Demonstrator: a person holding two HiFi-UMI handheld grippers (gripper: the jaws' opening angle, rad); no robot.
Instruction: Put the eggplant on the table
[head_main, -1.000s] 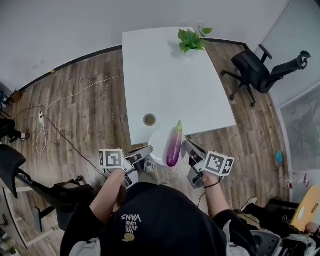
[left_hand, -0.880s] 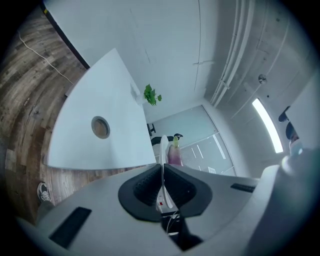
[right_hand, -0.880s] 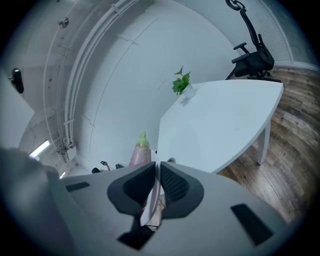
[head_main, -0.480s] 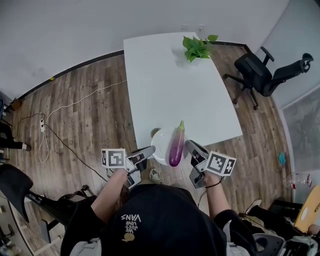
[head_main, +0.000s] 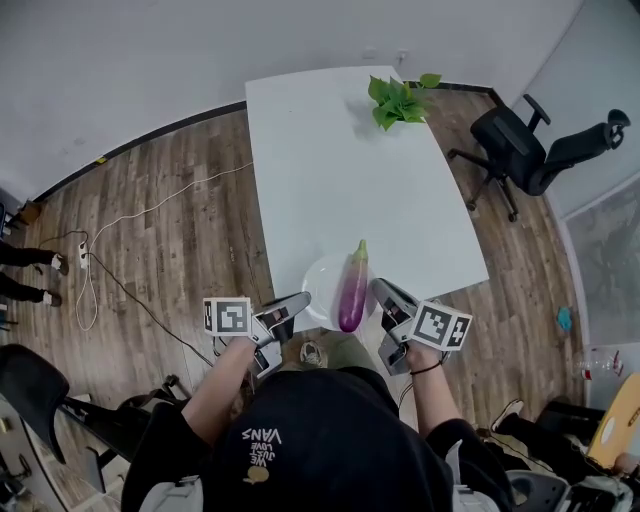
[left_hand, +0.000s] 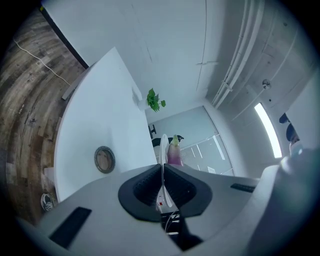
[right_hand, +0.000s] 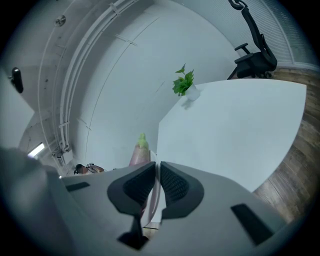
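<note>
Pinching a white plate (head_main: 318, 283) from both sides here. Clamps the left gripper (left_hand: 162, 170) onto the rim, dark fingers (left_hand: 142, 185) squeezed tight on the thin white edge. Does the same with the right gripper (right_hand: 156, 168), pads closed on the opposite rim.

Carries the eggplant (head_main: 352, 290) on that plate, right between the two pairs of fingers: long, purple, green stem end pointing ahead of the fingertips.

Holds the plate at the near edge of the white surface (head_main: 340, 170), partly over it and partly out above the wood floor (head_main: 180, 230). Hard to say from above whether resting on the surface or just clear of it.

Shows a small round brown thing (left_hand: 104, 160) on the surface, ahead and left of the left fingers. Finds a leafy green plant (head_main: 400, 98) far ahead at the surface's far end, and a black office chair (head_main: 525, 150) well off to the right of the right fingers.
</note>
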